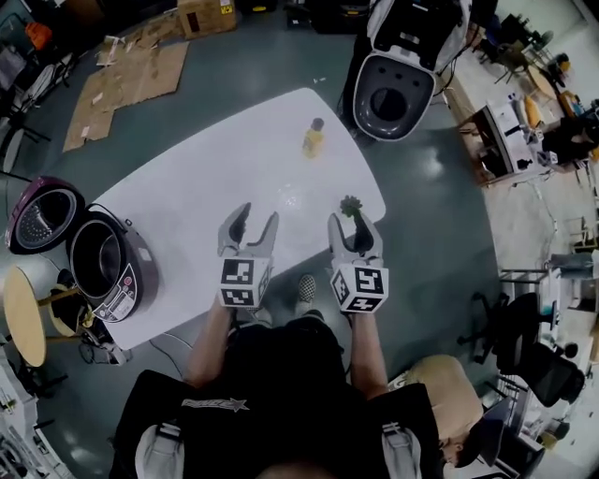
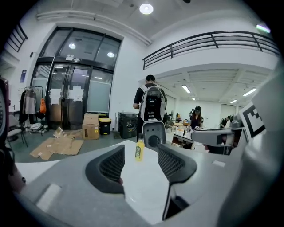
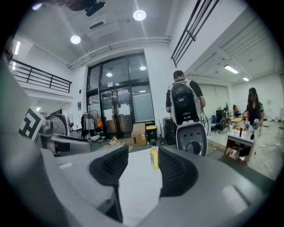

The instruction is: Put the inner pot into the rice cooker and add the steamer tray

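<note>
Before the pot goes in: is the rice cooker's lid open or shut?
Open. The head view shows the rice cooker with its round cavity exposed and the lid tipped back beside it, inner face up.

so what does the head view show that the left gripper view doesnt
Head view only: a look down into the open rice cooker, a round stool near it and a small green thing. Left gripper view only: glass doors, a balcony railing and ceiling lights. Both: the white table, the yellow bottle and the left gripper, jaws apart and empty.
</note>
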Available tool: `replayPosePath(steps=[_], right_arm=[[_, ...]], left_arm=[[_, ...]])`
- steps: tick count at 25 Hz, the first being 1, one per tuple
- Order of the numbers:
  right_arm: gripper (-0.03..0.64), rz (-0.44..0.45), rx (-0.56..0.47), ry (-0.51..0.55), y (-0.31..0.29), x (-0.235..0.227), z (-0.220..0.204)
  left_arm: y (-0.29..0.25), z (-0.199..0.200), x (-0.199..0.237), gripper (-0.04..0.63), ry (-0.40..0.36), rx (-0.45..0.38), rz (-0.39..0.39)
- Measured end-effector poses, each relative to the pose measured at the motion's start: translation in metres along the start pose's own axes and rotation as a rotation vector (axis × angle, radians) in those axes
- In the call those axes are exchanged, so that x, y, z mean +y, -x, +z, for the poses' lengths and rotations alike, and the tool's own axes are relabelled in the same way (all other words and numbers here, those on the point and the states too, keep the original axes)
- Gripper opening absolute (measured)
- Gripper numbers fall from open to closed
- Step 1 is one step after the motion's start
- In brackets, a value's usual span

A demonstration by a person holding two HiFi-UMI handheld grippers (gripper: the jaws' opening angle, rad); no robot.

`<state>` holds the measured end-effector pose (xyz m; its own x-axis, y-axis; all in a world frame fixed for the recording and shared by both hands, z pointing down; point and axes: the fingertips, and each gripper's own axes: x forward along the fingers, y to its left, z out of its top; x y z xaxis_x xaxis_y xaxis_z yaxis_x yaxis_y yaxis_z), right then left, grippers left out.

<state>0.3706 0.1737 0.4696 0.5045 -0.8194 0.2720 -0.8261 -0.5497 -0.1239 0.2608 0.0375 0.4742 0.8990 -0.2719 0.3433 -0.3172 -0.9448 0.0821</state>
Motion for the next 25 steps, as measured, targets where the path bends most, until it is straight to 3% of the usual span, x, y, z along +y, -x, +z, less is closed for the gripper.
replayPosePath(steps=[12,25], right_arm=[[0.221,0.005,0.215,-0.059,-0.039,-0.036,-0.097],[0.221,0.045,0.396,-0.13,-0.075,-0.058,-0.192]], left_arm=[[-0.061,-0.089,0.001,0.248,0.08,0.198,0.001],[-0.088,-0.187,0.019,0.249,0.147,0.381,0.085]])
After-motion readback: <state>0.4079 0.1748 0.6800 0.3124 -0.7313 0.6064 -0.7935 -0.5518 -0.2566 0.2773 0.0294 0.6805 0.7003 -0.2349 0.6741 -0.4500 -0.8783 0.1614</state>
